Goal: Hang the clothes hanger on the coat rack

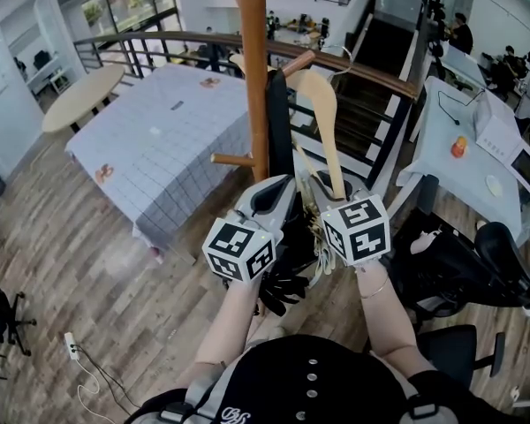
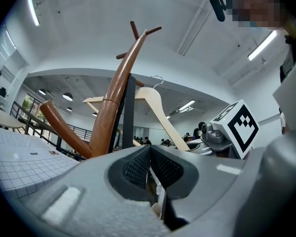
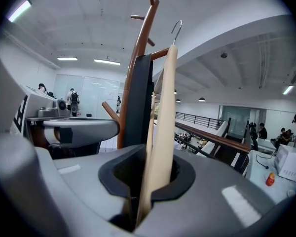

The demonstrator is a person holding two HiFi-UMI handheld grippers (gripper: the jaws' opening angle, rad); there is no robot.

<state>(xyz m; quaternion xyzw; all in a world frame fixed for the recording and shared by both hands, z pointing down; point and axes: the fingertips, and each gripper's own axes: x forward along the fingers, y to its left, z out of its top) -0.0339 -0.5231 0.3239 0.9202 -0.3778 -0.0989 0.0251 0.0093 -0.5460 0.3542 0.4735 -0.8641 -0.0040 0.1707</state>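
Observation:
A brown wooden coat rack [image 1: 253, 69] stands straight ahead, with a black strap [image 1: 279, 122] hanging down its pole. A pale wooden clothes hanger [image 1: 322, 113] rises just right of the pole, its metal hook [image 3: 176, 29] up near an upper peg. My right gripper [image 1: 331, 193] is shut on the hanger's lower arm [image 3: 163, 122], which passes up between the pads. My left gripper [image 1: 274, 193] is beside it, close to the pole. Its pads [image 2: 138, 167] meet at the tips and nothing shows beyond them. In the left gripper view the coat rack [image 2: 116, 98] and the hanger [image 2: 155, 107] lie ahead.
A table with a checked cloth [image 1: 159, 140] and a round table [image 1: 79, 95] stand to the left. A railing [image 1: 159, 47] and stairs [image 1: 371, 104] lie behind the rack. A desk with devices [image 1: 477, 157] and an office chair [image 1: 486, 272] are at the right.

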